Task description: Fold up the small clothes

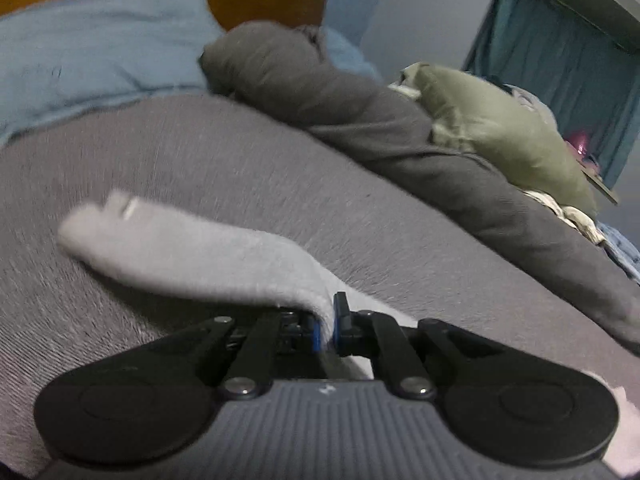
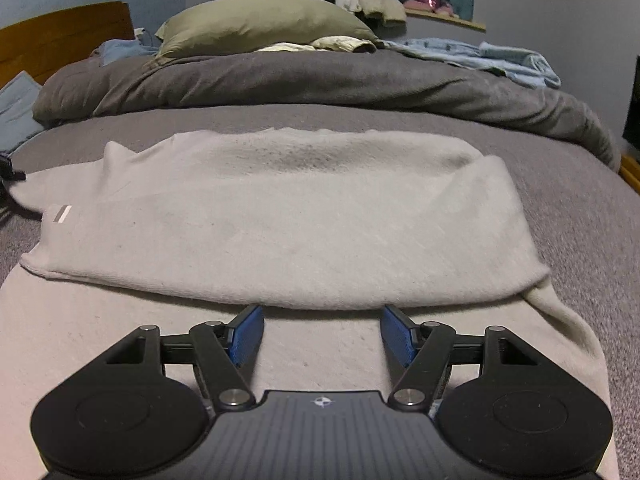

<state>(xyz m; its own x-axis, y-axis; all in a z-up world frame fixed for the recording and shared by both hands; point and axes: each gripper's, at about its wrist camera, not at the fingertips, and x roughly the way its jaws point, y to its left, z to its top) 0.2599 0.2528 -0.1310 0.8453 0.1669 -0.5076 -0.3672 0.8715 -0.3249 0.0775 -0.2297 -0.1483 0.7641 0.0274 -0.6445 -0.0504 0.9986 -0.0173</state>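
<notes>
A pale grey fleece garment (image 2: 288, 216) lies on the grey bed sheet (image 2: 580, 216), folded over on itself, with a small label near its left edge. My right gripper (image 2: 322, 320) is open and empty, low over the garment's near layer, just short of the folded edge. My left gripper (image 1: 328, 320) is shut on an edge of the same garment (image 1: 192, 248) and holds it lifted above the grey sheet (image 1: 200, 152). The view is blurred.
A rolled dark grey duvet (image 2: 320, 76) lies across the bed behind the garment. An olive pillow (image 2: 256, 20), light blue clothes (image 2: 500, 60) and a blue pillow (image 1: 88, 52) sit beyond it. A wooden headboard (image 2: 60, 28) stands at the left.
</notes>
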